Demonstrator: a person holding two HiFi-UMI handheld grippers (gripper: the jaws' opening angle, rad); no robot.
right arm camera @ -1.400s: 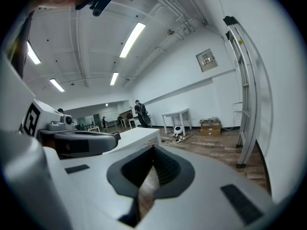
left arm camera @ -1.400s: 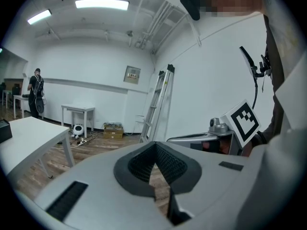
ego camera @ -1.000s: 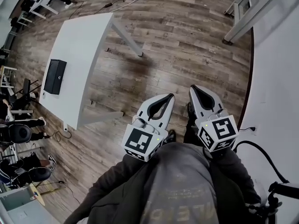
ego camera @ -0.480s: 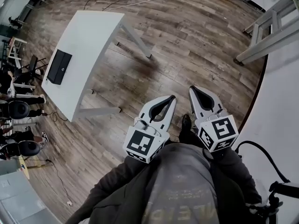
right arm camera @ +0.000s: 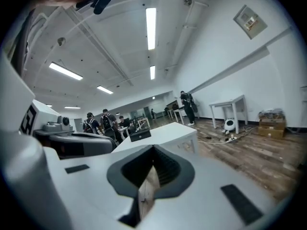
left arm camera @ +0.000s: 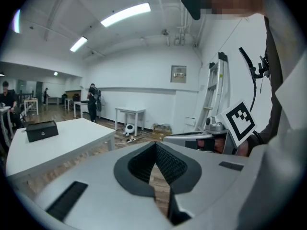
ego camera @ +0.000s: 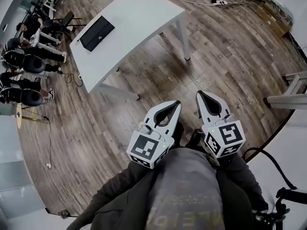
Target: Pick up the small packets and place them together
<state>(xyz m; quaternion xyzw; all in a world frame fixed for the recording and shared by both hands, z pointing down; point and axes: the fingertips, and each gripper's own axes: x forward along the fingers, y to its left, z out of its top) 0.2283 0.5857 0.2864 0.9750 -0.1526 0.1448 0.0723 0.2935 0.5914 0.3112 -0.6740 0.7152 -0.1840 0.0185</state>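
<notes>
No small packets show in any view. My left gripper and right gripper are held side by side close to the person's chest, above the wooden floor. Both are shut with nothing between the jaws. In the left gripper view the left gripper has its tips together, and the right gripper's marker cube sits just to its right. In the right gripper view the right gripper points toward a white table bearing a black box.
The white table with the black box stands ahead and to the left. Seated people are at the far left. A white frame is at the right, and a power strip and cables lie on the floor at the back.
The view has swung round: the white table now lies further up and nearer the middle of the head view. Both grippers stay shut and keep their place before the body.
</notes>
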